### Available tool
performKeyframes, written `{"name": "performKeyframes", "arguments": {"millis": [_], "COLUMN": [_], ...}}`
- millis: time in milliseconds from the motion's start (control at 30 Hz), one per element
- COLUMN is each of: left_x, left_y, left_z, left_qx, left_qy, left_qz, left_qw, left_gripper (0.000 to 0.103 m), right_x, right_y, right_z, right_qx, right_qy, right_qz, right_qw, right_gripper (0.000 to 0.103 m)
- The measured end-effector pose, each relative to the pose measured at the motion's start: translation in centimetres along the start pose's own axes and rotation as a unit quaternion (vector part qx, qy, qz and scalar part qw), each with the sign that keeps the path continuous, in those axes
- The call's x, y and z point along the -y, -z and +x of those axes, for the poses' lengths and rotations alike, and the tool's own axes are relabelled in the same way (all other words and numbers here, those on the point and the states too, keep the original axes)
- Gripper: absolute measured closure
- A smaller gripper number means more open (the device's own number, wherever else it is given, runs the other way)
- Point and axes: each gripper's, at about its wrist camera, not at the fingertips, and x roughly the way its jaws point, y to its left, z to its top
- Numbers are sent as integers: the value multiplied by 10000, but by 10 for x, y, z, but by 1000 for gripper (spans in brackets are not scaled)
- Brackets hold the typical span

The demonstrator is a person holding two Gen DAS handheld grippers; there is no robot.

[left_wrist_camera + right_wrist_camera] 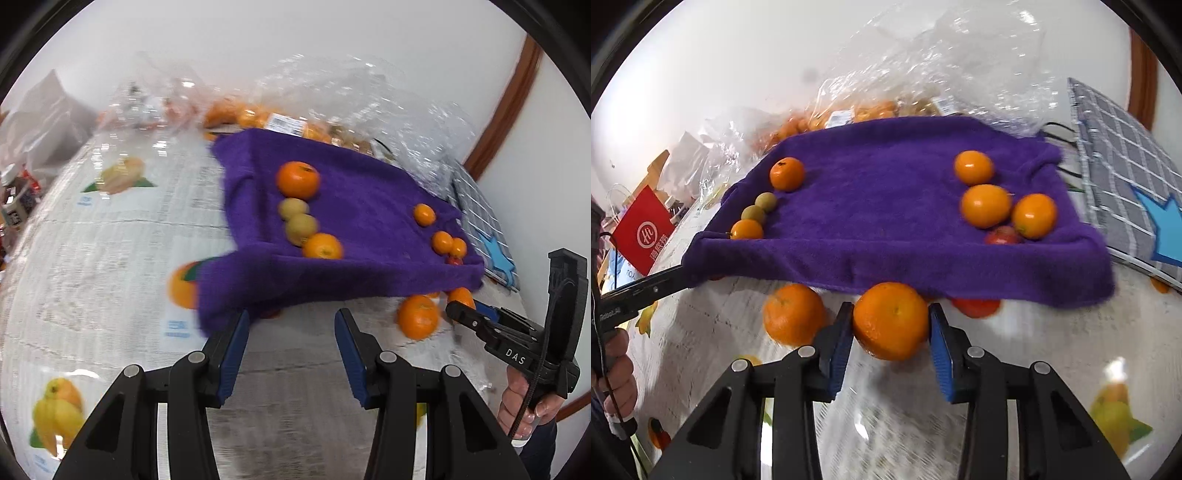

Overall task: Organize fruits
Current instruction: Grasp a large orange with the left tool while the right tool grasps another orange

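A purple towel [351, 206] [886, 177] lies spread on the table. Along its left side sit an orange [297, 179], two greenish kiwis [301, 223] and another orange [322, 246]; at its right are three small oranges [986, 205] and a red fruit [1003, 234]. My right gripper [890, 325] [467, 304] is shut on a big orange [891, 320] just in front of the towel's near edge. A second loose orange [793, 314] [418, 316] lies beside it. My left gripper [291, 326] [677, 273] stands open by the towel's near left corner, with nothing between its pads.
Clear plastic bags [942, 66] holding more oranges stand behind the towel. A grey checked cloth [1119, 147] with a blue arrow lies to the right, a red bag [642, 229] to the far left. A red fruit [975, 307] peeks from under the towel's edge. The tablecloth [110, 240] is printed with fruit.
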Motion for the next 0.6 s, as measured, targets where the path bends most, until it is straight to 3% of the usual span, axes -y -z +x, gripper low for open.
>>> {"name": "performKeyframes", "arguments": {"millis": [133, 233, 333, 467, 600], "left_x": [27, 53, 77, 93, 105], "left_y": [2, 3, 4, 4, 9], "left_z": [13, 25, 34, 49, 60], "left_qx": [-111, -221, -200, -388, -468], "left_qy": [413, 657, 494, 349, -39], "left_qz": [4, 94, 256, 366, 423], "left_qw": [9991, 9976, 9983, 9980, 9980], "left_gripper": [57, 49, 41, 41, 41], "right_x": [20, 37, 49, 63, 73], "right_y": [10, 23, 35, 46, 51], "right_z": [-22, -38, -53, -70, -79], "right_qx": [90, 110, 137, 223, 270], "right_qy": [123, 219, 399, 487, 396], "right_qz": [112, 228, 215, 198, 280], "right_qw": [9998, 9994, 9989, 9984, 9985], "right_gripper": [64, 64, 64, 64, 64]}}
